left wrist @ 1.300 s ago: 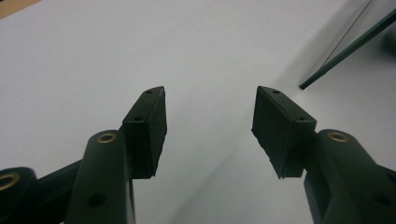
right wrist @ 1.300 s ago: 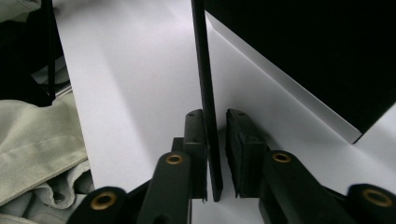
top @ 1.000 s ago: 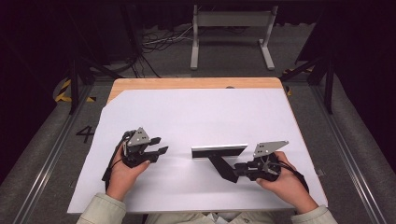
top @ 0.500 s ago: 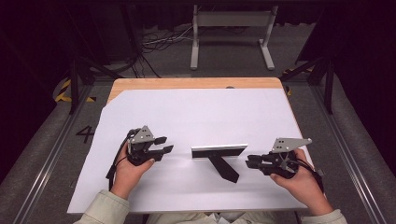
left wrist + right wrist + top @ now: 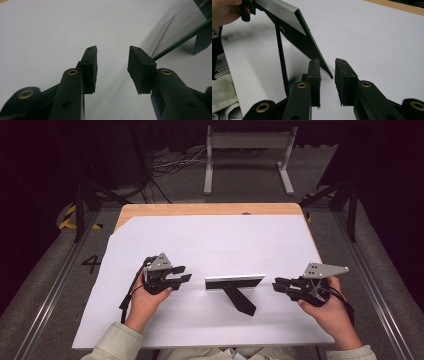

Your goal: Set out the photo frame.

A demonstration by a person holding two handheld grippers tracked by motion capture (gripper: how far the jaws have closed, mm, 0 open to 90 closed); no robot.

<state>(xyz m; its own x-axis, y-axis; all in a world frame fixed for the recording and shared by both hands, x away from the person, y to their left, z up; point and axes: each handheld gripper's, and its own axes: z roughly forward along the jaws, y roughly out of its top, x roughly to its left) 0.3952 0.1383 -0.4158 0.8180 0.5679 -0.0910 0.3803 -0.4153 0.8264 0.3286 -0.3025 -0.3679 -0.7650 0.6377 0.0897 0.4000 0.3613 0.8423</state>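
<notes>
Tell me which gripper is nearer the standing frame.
The left gripper: it sits closer to the frame than the right gripper does, though neither touches it.

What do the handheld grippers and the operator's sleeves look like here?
Both the left gripper and the right gripper are black, each topped by a grey three-cornered plate and trailing a black cable. Close up, the jaws carry flat black pads and brass-coloured pivot rings. The sleeves are pale beige.

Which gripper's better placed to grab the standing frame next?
Left, marginally. The left gripper sits nearer the frame, jaws open and empty, lined up with its end edge. The right gripper sits slightly farther off, open too.
</notes>
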